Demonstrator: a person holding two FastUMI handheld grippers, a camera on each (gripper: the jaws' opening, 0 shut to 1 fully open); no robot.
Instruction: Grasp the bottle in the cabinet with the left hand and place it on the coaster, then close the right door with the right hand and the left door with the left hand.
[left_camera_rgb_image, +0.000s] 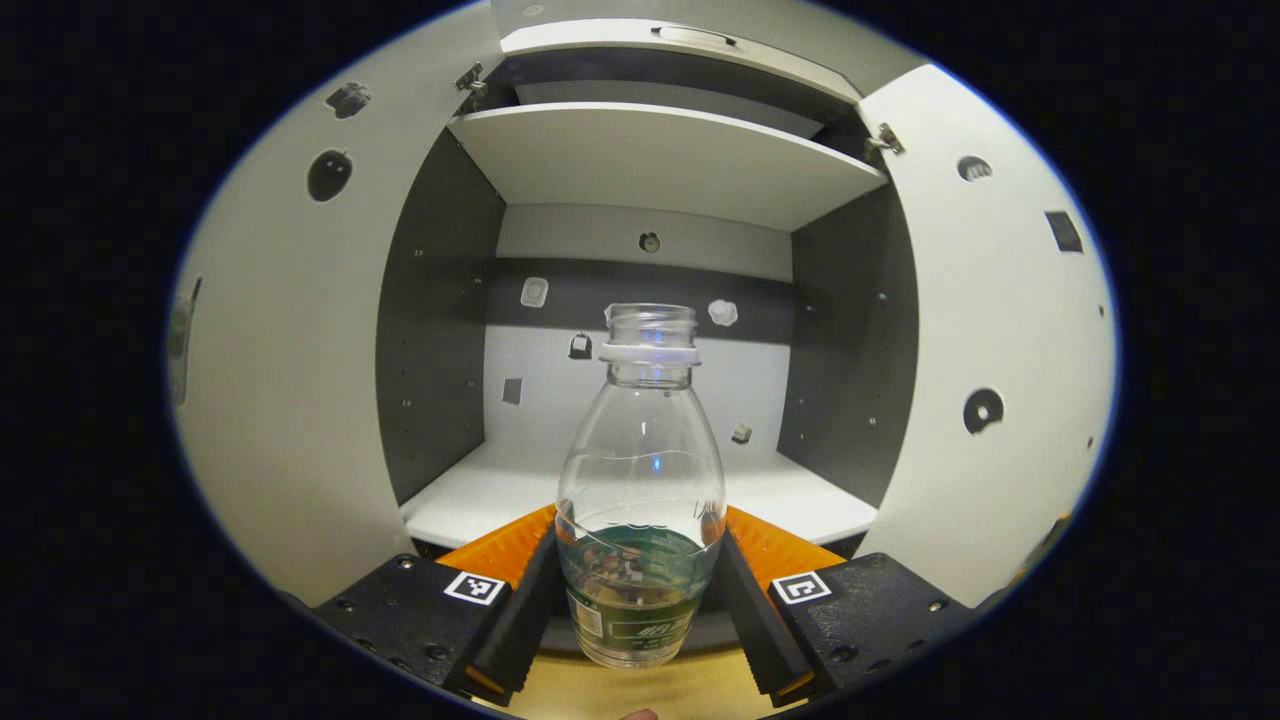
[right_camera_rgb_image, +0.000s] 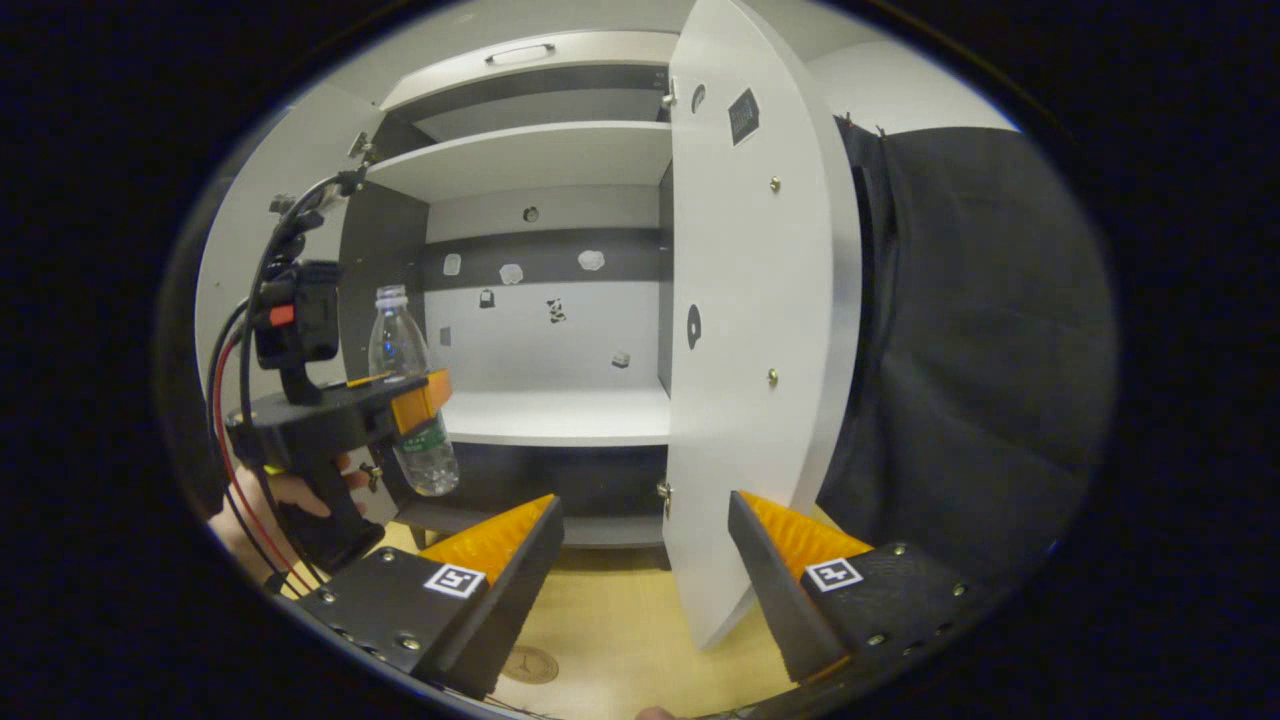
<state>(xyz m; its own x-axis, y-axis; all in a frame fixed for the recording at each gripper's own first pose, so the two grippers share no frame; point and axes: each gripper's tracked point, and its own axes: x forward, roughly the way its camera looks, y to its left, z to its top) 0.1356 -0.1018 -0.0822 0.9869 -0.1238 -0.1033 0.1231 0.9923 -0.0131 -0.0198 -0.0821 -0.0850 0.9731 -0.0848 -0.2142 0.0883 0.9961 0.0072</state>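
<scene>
Left gripper (left_camera_rgb_image: 640, 600) pinches bottle (left_camera_rgb_image: 640, 480) upright, clear of cabinet (left_camera_rgb_image: 650, 165); coaster (right_camera_rgb_image: 528, 664) lies below, nr spread right gripper (right_camera_rgb_image: 645, 560).

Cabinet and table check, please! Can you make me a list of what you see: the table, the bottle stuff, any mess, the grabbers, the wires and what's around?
Surface: wooden table, bare patches visible.
Job's things: capless bottle held upright outside the cabinet; coaster lies on the table; right door and left door both open.
Clutter: nothing seen.
Grippers: left gripper shut on the bottle; right gripper open, empty, near the right door's edge.
Cables: red and black cables on the left gripper.
Surroundings: black cloth beside the cabinet.
</scene>
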